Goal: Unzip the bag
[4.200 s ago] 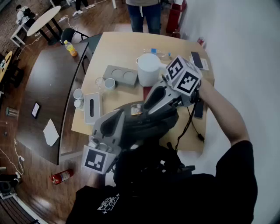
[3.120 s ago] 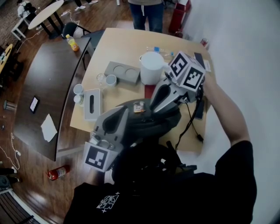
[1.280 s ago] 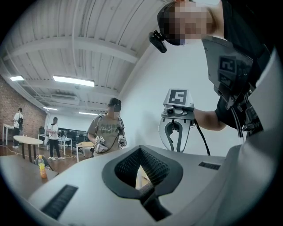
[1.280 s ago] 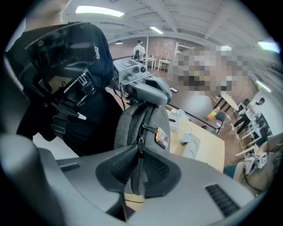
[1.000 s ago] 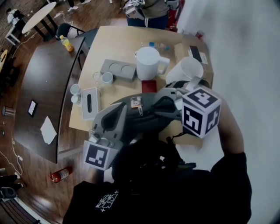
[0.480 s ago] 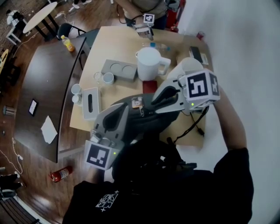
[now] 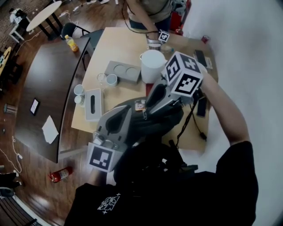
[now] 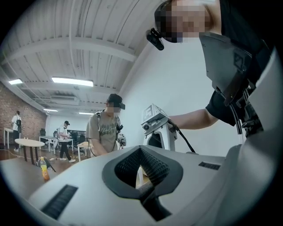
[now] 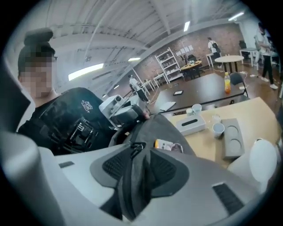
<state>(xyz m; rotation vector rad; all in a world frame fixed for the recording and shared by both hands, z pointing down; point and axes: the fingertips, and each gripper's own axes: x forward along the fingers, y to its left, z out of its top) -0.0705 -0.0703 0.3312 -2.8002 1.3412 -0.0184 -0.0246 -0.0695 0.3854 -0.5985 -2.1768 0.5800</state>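
Note:
A dark grey bag [image 7: 164, 122] lies at the table's near edge, with a small orange tag [image 7: 140, 106] on its top. My right gripper [image 7: 148, 108] reaches onto the bag's top from the right. In the right gripper view its jaws [image 9: 139, 152] are opening; a fold of bag fabric [image 9: 132, 185] with the zipper pull [image 9: 135, 148] lies between them. My left gripper [image 7: 126, 113] comes in from the near left, and its tip meets the bag's end [image 9: 143, 115]. Seen in its own view, the left gripper [image 8: 141, 150] is shut and tilted up toward the ceiling.
On the table [image 7: 119, 48] behind the bag stand a white pitcher [image 7: 152, 66], a grey two-hole tray [image 7: 121, 71], a tissue box [image 7: 93, 104] and small cups [image 7: 79, 91]. A person [image 7: 148, 11] leans in at the far edge with another gripper [image 7: 163, 37]. A cable [image 7: 194, 119] trails right.
My right gripper has swung from the bag's right side up and left onto its top. The person at the far edge has leaned in over the table. My left gripper has stayed put.

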